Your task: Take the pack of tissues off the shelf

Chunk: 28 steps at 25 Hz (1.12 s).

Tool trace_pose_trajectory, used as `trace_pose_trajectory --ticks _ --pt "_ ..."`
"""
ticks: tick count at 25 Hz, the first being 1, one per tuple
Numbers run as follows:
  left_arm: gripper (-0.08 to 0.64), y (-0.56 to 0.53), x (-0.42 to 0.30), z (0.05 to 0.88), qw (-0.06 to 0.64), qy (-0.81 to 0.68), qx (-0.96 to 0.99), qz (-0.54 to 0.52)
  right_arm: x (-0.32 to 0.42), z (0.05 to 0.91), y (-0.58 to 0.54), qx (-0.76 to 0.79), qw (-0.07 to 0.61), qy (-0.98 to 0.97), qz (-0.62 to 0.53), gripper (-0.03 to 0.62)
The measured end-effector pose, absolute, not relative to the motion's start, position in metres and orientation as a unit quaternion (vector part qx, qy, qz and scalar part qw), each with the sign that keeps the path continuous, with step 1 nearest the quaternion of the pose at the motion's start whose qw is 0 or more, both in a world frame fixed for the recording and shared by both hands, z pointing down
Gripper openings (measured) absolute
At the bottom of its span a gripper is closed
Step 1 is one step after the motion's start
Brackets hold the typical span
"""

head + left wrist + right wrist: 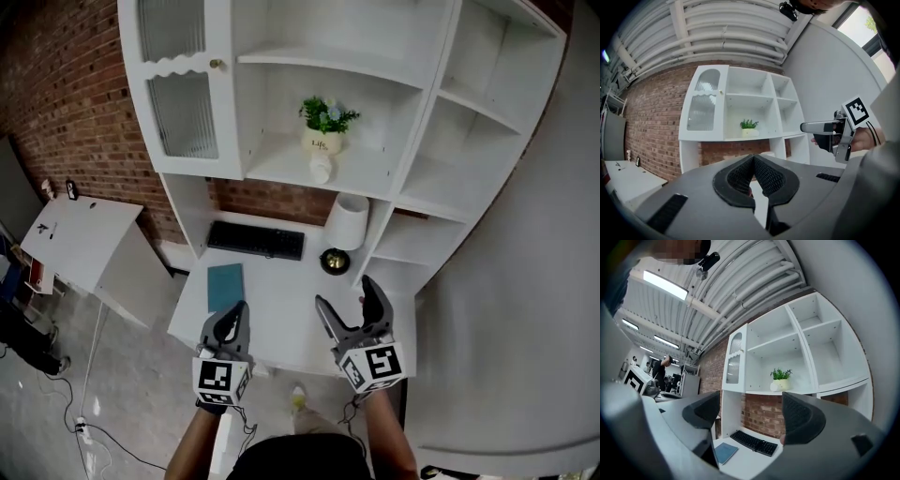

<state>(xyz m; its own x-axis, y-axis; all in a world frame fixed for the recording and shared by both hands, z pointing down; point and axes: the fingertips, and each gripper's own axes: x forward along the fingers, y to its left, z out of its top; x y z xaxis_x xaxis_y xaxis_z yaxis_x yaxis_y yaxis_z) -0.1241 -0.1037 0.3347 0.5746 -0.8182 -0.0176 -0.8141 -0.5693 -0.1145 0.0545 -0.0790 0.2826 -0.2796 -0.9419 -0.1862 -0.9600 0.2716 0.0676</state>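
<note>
Black left gripper (753,158) jaws pressed together, empty; right gripper (750,404) jaws spread, empty. Both over desk (281,314) front edge. Tissues (321,169) at shelf (277,167) front edge, just before plant pot (325,141), well apart from grippers.

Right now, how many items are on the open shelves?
2. A potted plant on the middle shelf, and a small white pack just in front of it. The ribbed-glass cabinet could hide more.
</note>
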Motion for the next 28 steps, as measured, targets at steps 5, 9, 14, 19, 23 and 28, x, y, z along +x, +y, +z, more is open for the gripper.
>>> trace_pose_trajectory --ticks 5,9,14,19,23,28 --pt "0.005 -0.157 -0.107 0.324 0.055 0.465 -0.883 -0.02 0.069 0.268 -0.134 -0.591 0.063 0.799 0.086 0.387" --pt "0.005 -0.195 -0.095 0.317 0.058 0.465 -0.883 -0.019 0.081 0.262 -0.172 -0.594 0.064 0.797 0.088 0.387" --pt "0.005 -0.239 -0.073 0.299 0.059 0.453 -0.89 0.001 0.09 0.256 -0.217 -0.588 0.081 0.803 0.062 0.387" --pt "0.005 -0.266 -0.057 0.29 0.071 0.453 -0.889 0.007 0.098 0.254 -0.253 -0.603 0.073 0.792 0.063 0.387" --pt "0.005 -0.281 -0.051 0.291 0.073 0.454 -0.888 0.007 0.102 0.254 -0.274 -0.605 0.056 0.792 0.063 0.387" --pt "0.005 -0.296 -0.044 0.289 0.071 0.458 -0.886 0.011 0.103 0.248 -0.307 -0.61 0.043 0.789 0.059 0.385"
